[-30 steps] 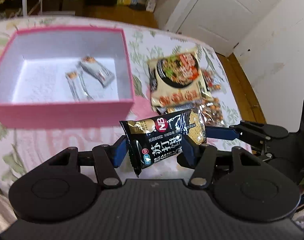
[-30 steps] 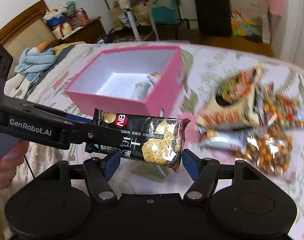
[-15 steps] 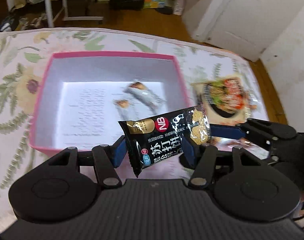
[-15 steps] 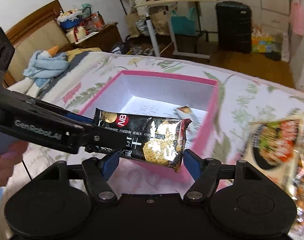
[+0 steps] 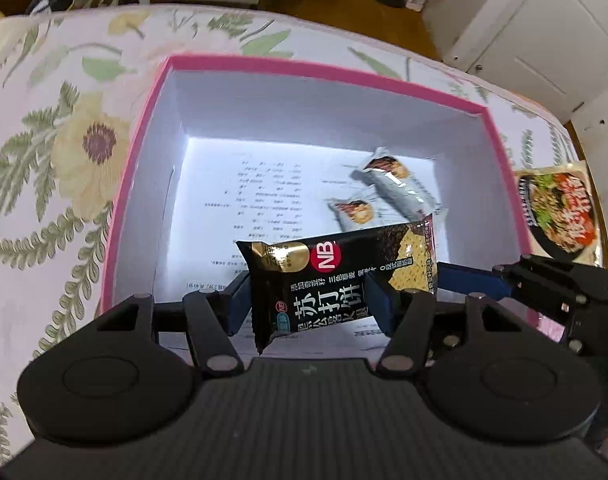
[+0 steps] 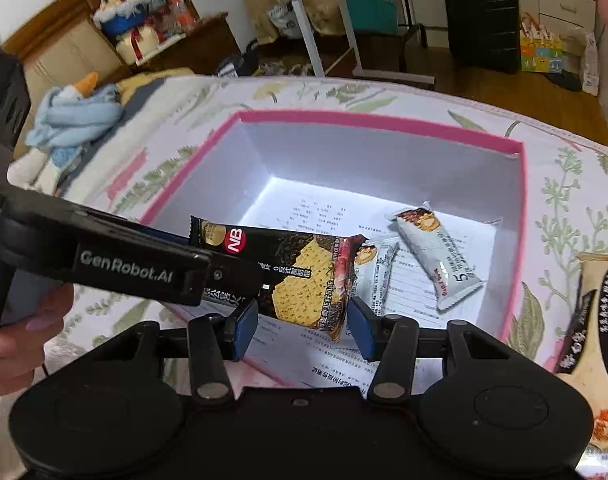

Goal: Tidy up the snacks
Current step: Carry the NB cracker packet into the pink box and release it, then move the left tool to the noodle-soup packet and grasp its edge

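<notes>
I see the black cracker packet (image 5: 336,276) hanging tilted over the pink box (image 5: 144,128), its white floor holding 2 silver snack bars (image 5: 400,188) toward 2 o'clock, one overlapping the other.

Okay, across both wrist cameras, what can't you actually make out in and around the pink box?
Printed sheet lining the pink box, both views: text too small to read.
Nearer silver bar, both views: partly behind the black cracker pack.
Noodle packet, right wrist view: cut off by the frame edge.
</notes>
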Tool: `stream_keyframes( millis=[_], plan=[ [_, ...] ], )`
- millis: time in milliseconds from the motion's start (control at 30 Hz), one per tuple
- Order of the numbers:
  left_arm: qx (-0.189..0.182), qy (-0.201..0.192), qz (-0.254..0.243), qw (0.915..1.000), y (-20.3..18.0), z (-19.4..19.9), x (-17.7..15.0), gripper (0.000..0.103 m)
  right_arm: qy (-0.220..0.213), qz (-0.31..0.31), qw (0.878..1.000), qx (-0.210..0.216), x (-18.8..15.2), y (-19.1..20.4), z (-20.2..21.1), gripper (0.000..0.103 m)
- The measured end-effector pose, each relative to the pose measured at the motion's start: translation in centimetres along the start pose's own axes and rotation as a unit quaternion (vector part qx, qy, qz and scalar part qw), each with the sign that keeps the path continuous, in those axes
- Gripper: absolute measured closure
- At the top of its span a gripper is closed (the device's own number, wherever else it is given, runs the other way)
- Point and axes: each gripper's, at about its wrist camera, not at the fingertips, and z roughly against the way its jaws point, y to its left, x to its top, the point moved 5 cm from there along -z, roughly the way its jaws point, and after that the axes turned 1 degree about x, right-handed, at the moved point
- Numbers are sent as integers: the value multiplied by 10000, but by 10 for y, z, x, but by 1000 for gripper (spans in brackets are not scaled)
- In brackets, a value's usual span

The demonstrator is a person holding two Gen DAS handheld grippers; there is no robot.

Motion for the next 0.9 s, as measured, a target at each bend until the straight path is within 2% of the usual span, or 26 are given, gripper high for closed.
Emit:
stream_keyframes(
  millis=[67, 133, 167, 233, 533, 733, 900],
  plan=[
    [145, -21, 22, 9999, 2, -5, -1, 42, 109, 124, 9998, -84, -2, 2, -6, 42],
    [533, -111, 16, 9985, 3, -4, -3, 42, 59, 276, 9994, -201, -3, 4, -7, 38],
    [634, -185, 12, 9978, 3, -1, -4, 42, 17, 364, 9988, -334, -3, 5, -6, 33],
    [673, -314, -20, 9972, 0, 9, -5, 41, -31, 495, 9977, -458, -4, 7, -1, 31],
    [533, -534, -272, 9968, -28, 56, -15, 41, -147, 772, 9948, -655, -10, 9, 50, 28],
    [386, -506, -632, 9960, -67, 84, -28, 41, -234, 953, 9908, -930, -24, 4, 86, 28],
    [171, -501, -1064, 9929, -108, 104, -39, 38, -539, 912, 9885, -1076, -40, -14, 132, 28]
  ],
)
